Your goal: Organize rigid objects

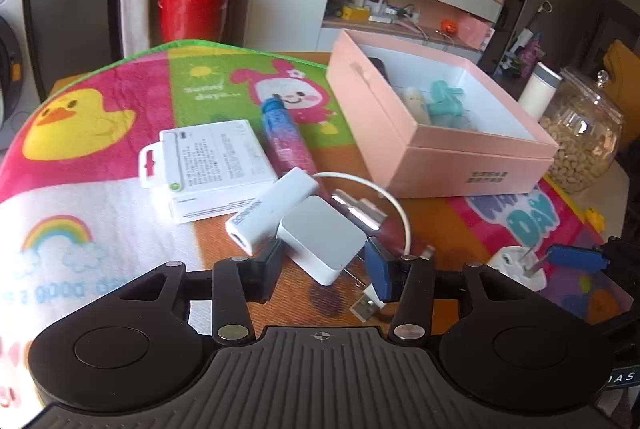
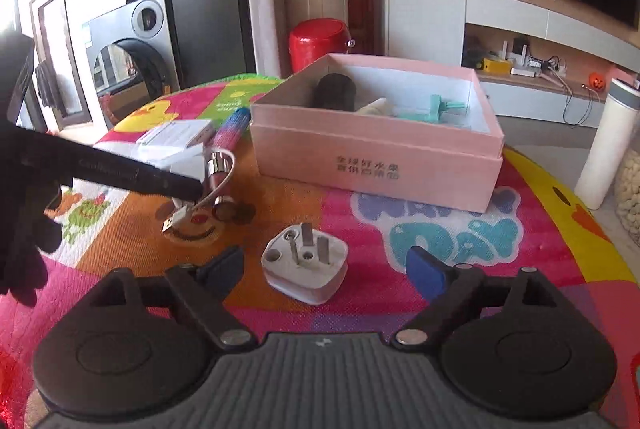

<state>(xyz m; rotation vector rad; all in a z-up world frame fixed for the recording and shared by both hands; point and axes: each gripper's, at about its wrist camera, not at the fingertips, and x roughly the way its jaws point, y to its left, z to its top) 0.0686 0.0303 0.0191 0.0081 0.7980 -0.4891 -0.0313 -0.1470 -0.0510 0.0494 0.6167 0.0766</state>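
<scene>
mat (image 2: pixel 400 309): plug (image 2: pixel 305 265) prongs point up

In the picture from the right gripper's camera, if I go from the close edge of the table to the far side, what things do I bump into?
White three-pin plug adapter lying pins-up between the open right gripper fingers → pink cardboard box with its lid off → red round bin on the floor beyond the table.

1 pink box (image 2: pixel 376 165), 2 white plug adapters (image 1: pixel 322 239) (image 2: pixel 306 261), 1 white carton (image 1: pixel 212 169), 1 glitter tube (image 1: pixel 286 141).
</scene>
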